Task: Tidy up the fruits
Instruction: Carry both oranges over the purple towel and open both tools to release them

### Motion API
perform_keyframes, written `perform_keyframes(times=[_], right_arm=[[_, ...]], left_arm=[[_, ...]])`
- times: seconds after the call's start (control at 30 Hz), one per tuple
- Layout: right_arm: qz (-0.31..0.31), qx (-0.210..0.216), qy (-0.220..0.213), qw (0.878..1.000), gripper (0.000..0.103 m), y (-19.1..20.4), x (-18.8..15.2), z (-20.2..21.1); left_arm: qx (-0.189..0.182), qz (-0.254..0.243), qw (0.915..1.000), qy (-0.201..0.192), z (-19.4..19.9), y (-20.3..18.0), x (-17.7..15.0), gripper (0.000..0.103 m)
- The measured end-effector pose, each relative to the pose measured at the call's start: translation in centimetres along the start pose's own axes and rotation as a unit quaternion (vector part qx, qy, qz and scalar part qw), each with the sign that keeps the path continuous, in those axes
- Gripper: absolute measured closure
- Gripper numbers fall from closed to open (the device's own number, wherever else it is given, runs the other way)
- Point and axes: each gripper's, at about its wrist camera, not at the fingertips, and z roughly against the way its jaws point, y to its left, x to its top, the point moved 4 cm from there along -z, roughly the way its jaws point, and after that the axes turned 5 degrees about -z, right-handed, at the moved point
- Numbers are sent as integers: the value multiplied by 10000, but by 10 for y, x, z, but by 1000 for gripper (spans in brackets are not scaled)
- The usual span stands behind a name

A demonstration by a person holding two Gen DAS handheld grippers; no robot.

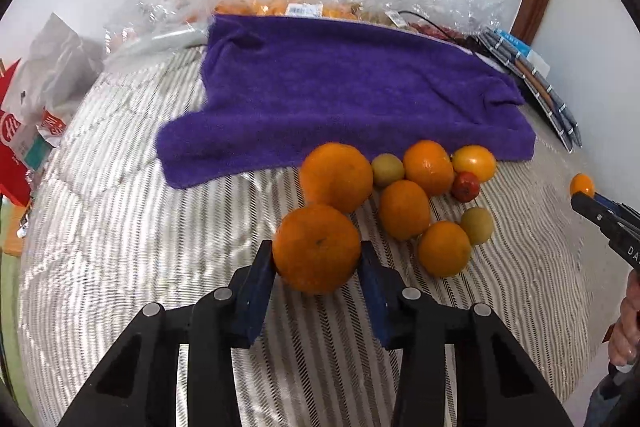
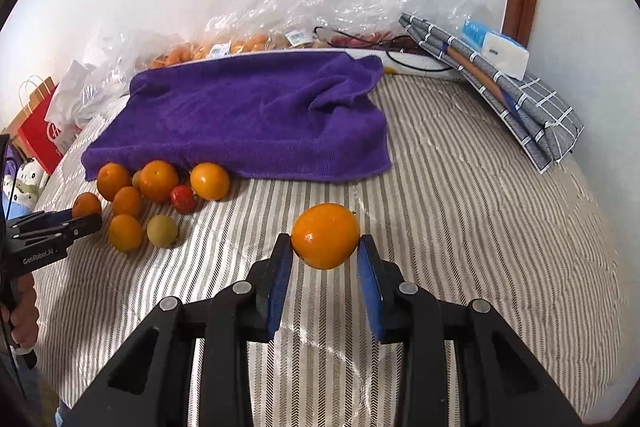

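Observation:
My left gripper is shut on a large orange, held just in front of a pile of fruit on the striped bed cover. The pile holds several oranges, two greenish-yellow fruits and a small red fruit. My right gripper is shut on a smaller glossy orange, off to the right of the pile. The right gripper also shows at the right edge of the left wrist view. A purple towel lies spread behind the pile.
Clear plastic bags with more fruit lie along the wall behind the towel. A folded checked cloth and a white tissue pack sit at the back right. A red paper bag stands at the left.

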Motion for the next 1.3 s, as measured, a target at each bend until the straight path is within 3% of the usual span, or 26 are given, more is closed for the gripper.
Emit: perform_keyframes(times=[0.33, 0.57, 0.93, 1.3], right_arm=[[24, 53, -288, 9996, 70, 8, 38, 18], [60, 106, -572, 9983, 70, 16, 76, 22], [77, 284, -630, 9976, 70, 33, 114, -20], [131, 434, -341, 9984, 70, 53, 117, -89]], left_arm=[[142, 389, 9981, -455, 40, 36, 39, 64], [300, 446, 9959, -729, 45, 49, 69, 64], [82, 493, 9956, -791, 8, 45, 111, 64], [-128, 462, 9965, -680, -45, 34, 133, 64]])
